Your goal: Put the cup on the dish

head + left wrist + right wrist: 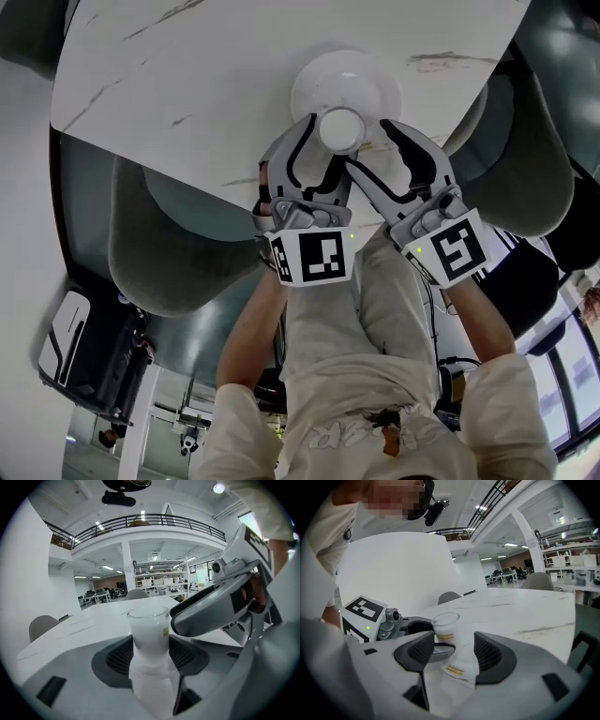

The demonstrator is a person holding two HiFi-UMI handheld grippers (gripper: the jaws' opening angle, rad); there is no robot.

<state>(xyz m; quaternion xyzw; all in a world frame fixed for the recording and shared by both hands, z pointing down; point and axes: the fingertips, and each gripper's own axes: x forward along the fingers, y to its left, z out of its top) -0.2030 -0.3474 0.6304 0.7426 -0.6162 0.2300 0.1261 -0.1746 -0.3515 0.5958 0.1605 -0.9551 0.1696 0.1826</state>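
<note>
- the cup (341,128) stands upright, its long axis up and down and its open mouth pointing up; the head view looks almost straight down into the round mouth.
- it is frosted white, and the right gripper view shows a yellow band of print on its side.
- the left gripper (323,139) pinches the cup; in the left gripper view the two ribbed pads (119,656) sit against the lower part of the cup, one on each side, and the rim rises above them.
- in the head view the cup lies over the near edge of the dish (370,80), a round white plate on the table (234,66); no view shows the cup's base, so i cannot tell whether it touches the dish.
- the right gripper (368,143) is just beside the left one, and its jaws are spread with nothing pressed between them.
- in the right gripper view the cup sits ahead of its pads, towards the left one and narrower than the gap, with one jaw of the left gripper curving round the cup's near side.
- the nearer jaw tip of the right gripper lies close to the cup and to the left gripper's inner jaw.
- the table top is white with thin dark veins, and grey chairs (178,253) stand round it.
</note>
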